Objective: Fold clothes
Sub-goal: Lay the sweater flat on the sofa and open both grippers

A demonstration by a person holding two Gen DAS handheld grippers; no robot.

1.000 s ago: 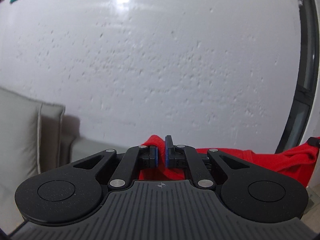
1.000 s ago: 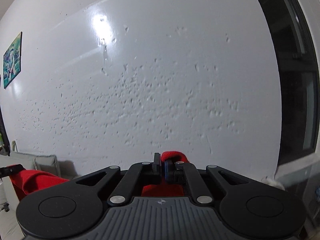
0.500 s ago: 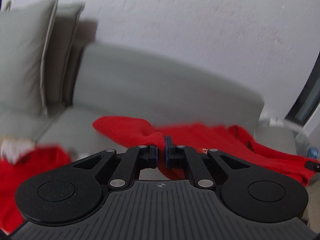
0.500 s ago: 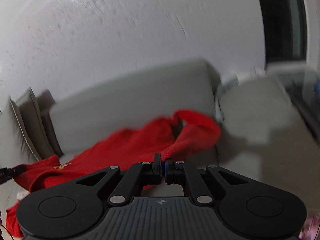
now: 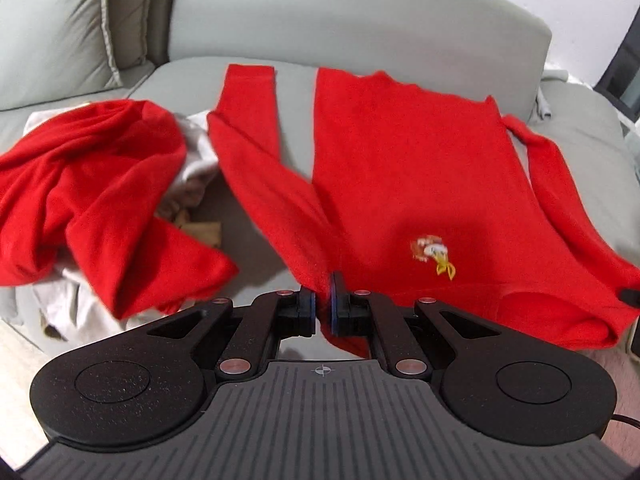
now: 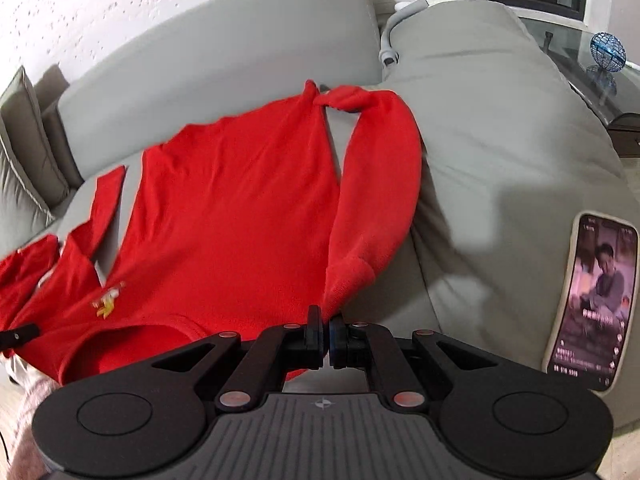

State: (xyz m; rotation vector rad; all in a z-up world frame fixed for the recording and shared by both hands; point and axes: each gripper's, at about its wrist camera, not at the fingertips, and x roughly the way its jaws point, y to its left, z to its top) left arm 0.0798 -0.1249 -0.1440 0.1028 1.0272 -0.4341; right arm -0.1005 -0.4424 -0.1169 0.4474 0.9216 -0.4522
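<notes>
The grey sofa (image 5: 360,12) carries the red sweater (image 5: 404,168), spread flat on the seat with its long axis running from the near shoulders away to the hem at the backrest. A crumpled red garment (image 5: 88,184) lies to its left. The left tool (image 5: 322,304) pinches one shoulder and the right tool (image 6: 325,336) pinches the other. A lit phone (image 6: 592,300) rests on the seat at right.

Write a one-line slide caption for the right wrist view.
Right gripper pinching a red sweater spread on a grey sofa.
</notes>
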